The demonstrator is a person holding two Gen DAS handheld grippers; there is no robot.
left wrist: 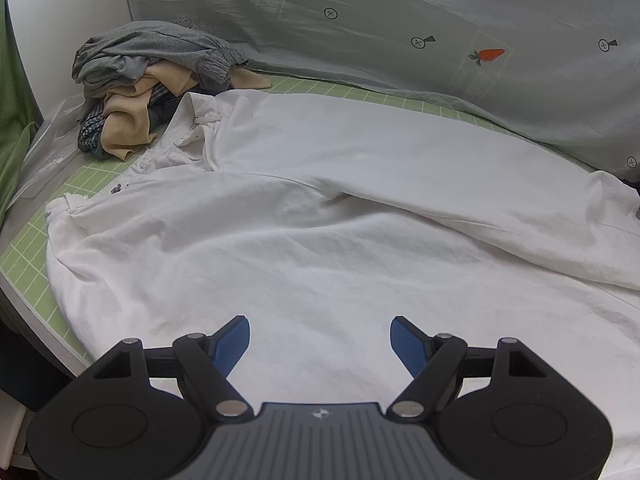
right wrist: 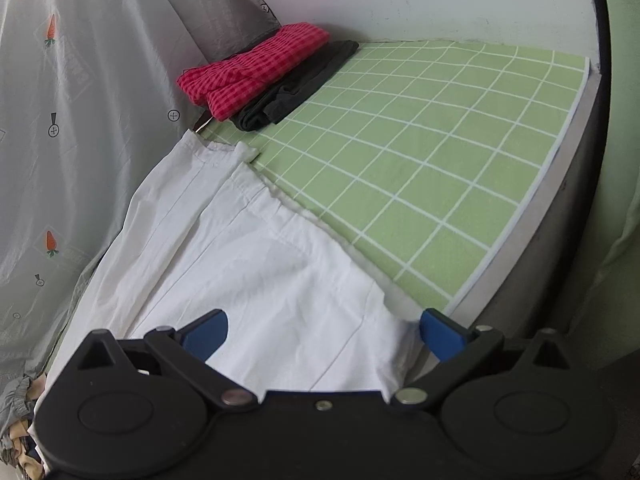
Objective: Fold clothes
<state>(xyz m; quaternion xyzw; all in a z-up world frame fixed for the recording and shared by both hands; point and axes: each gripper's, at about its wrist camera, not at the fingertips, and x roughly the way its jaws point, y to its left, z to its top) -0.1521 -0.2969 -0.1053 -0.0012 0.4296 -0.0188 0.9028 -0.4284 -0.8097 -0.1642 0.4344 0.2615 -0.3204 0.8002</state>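
A white garment (left wrist: 320,208) lies spread over the green gridded mat (left wrist: 28,248), its waistband or collar end with buttons at the upper left. My left gripper (left wrist: 320,340) hovers open above the near part of the cloth, nothing between its blue pads (left wrist: 230,344). In the right wrist view the other end of the white garment (right wrist: 248,248) reaches its hem near the mat (right wrist: 440,152). My right gripper (right wrist: 324,334) stands open over the cloth's near corner, pads apart and not pressing on the fabric.
A heap of grey, beige and checked clothes (left wrist: 148,84) sits at the far left. A folded red checked piece (right wrist: 252,68) and a folded black piece (right wrist: 296,88) lie at the far end. A carrot-print grey sheet (left wrist: 440,40) hangs along the back. The mat's edge (right wrist: 560,184) drops off at right.
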